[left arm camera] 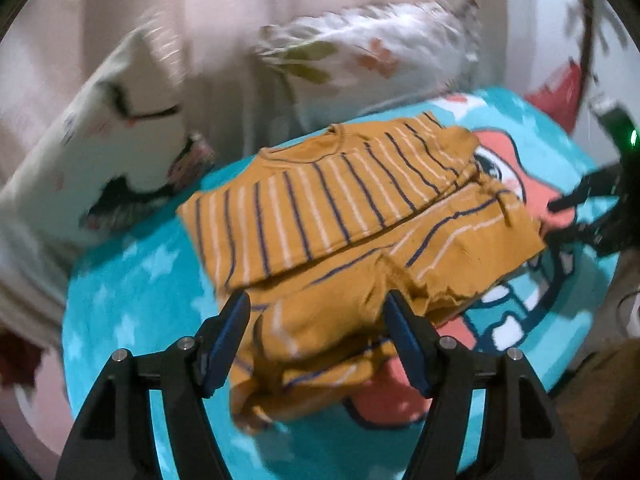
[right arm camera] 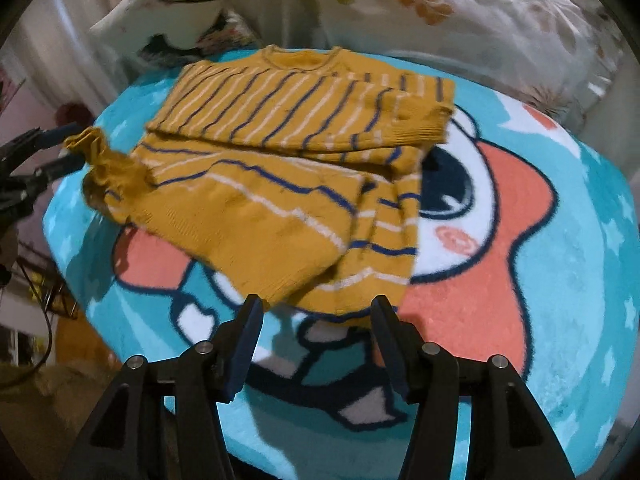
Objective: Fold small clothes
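A mustard sweater (left arm camera: 320,208) with navy and white stripes lies folded on a turquoise cartoon blanket (left arm camera: 132,280). My left gripper (left arm camera: 317,300) hovers open over its near, rumpled end, with cloth below the fingers and the pads not pressing it. At the right edge of this view is my right gripper (left arm camera: 560,216), beside the sweater's far corner. In the right wrist view the sweater (right arm camera: 280,120) lies neck away, and my right gripper (right arm camera: 317,302) stands open just short of the hem. My left gripper (right arm camera: 76,146) shows at the left, by the ruffled cuff (right arm camera: 96,152).
Floral pillows (left arm camera: 100,140) (right arm camera: 480,20) lean behind the blanket (right arm camera: 560,260), with pale curtain-like cloth (left arm camera: 240,8) beyond them. A wire rack and cables (right arm camera: 40,288) stand off the left edge in the right wrist view.
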